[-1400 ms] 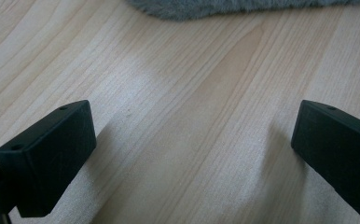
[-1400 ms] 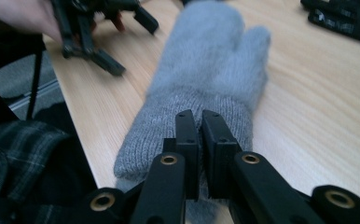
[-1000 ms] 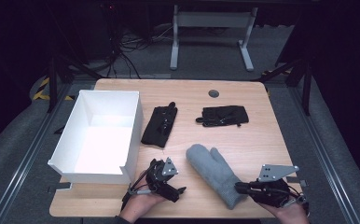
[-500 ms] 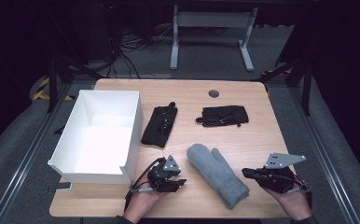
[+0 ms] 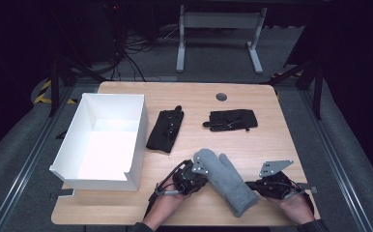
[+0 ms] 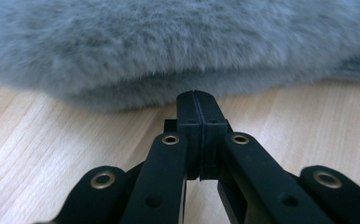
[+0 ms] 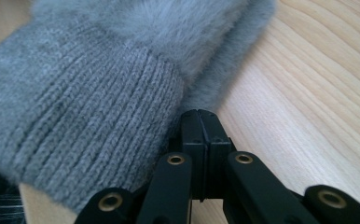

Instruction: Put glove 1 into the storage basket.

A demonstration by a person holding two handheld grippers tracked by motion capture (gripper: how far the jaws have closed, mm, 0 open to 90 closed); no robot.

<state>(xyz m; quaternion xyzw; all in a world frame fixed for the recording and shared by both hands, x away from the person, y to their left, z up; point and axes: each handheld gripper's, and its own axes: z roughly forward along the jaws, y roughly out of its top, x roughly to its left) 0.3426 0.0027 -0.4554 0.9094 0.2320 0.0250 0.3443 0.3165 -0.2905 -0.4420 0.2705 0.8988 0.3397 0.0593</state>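
since the earlier frame i've brought my left gripper (image 5: 190, 180) in until it is against the left side of the grey mitten (image 5: 225, 180), and my right gripper (image 5: 271, 186) has closed in on the mitten's cuff end. both pairs of jaws are pressed flat together with nothing between them; neither has hold of anything.

the mitten lies near the front edge of the wooden table (image 5: 271, 140), a little right of centre, angled with its cuff toward the front right. i judge it soft, light and floppy: fluffy pile on the body, ribbed knit at the cuff. it should sag if lifted from one end, so the firmer cuff or the folded edge looks like the best place to pinch.

the high view gives the layout: a white box (image 5: 137, 145) at the left side, a black glove (image 5: 166, 129) beside it, and another black glove (image 5: 232, 119) toward the back right. the left gripper view shows the fuzzy edge (image 6: 169, 60) just ahead of my jaw tips; the right gripper view shows the ribbed cuff (image 7: 94, 112) beside mine.
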